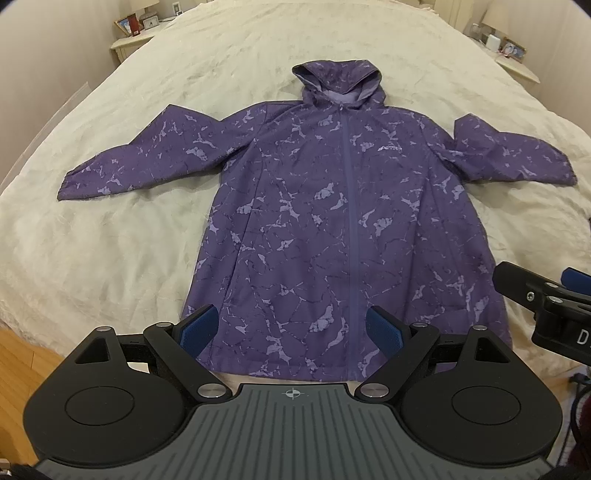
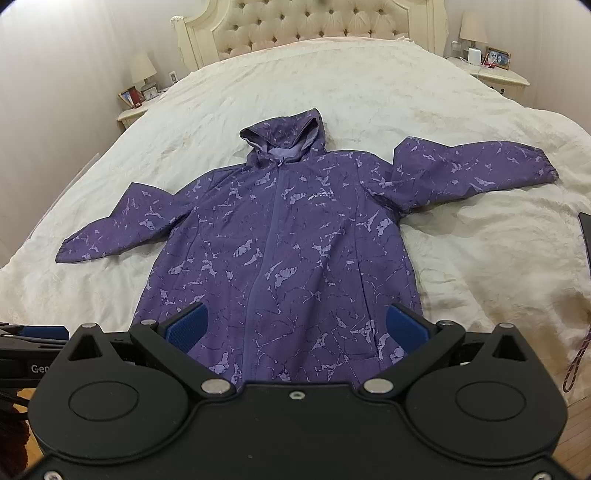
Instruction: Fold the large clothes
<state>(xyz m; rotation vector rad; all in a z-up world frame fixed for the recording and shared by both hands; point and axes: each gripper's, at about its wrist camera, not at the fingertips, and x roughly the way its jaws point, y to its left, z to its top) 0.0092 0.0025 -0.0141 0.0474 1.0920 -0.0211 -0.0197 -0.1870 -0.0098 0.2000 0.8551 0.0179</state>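
A purple patterned hooded jacket (image 1: 317, 221) lies flat and zipped on the cream bedspread (image 1: 110, 240), hood toward the headboard, both sleeves spread out to the sides. In the right wrist view the same jacket (image 2: 288, 251) fills the middle. My left gripper (image 1: 291, 328) hovers open above the jacket's hem, nothing between its blue pads (image 1: 199, 326). My right gripper (image 2: 295, 326) is also open over the hem, a little to the right, with bare blue pads (image 2: 406, 325). The right gripper's body (image 1: 554, 306) shows at the left view's right edge.
A tufted headboard (image 2: 314, 22) stands at the far end of the bed. Nightstands with lamps and photo frames flank it, left (image 2: 136, 107) and right (image 2: 495, 74). Wooden floor (image 1: 22, 365) shows below the bed's near edge. A dark flat object (image 2: 585, 240) lies at the right.
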